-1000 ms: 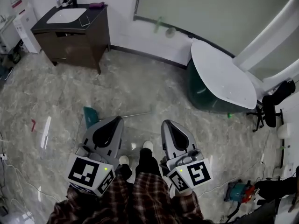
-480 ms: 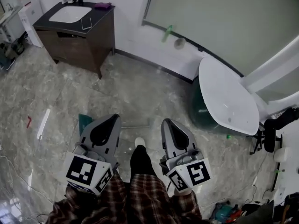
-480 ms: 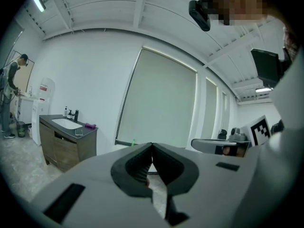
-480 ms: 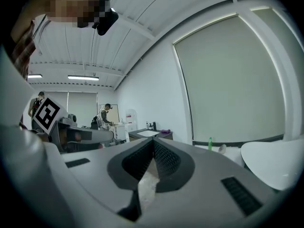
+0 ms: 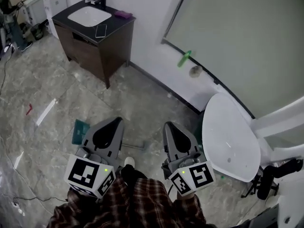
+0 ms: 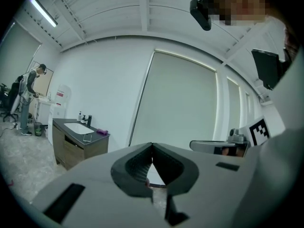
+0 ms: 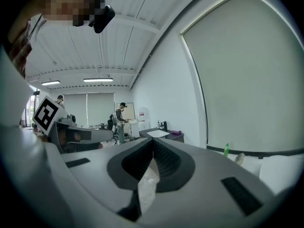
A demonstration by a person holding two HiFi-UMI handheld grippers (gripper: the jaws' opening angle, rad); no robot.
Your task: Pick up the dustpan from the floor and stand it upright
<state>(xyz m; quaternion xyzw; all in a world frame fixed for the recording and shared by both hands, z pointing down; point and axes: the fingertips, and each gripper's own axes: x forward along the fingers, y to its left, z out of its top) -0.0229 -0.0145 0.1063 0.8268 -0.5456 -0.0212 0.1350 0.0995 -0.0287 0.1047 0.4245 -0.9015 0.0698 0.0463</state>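
I find my left gripper (image 5: 114, 121) and right gripper (image 5: 170, 126) both closed and empty, the dustpan (image 5: 79, 131) lying on the floor (image 5: 57, 89) just left of the left gripper.

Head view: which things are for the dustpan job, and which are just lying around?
For the job:
green dustpan on the floor
left claw and right claw, both shut and empty

Just there:
sink cabinet
purple cloth
red bit on the floor
white tub
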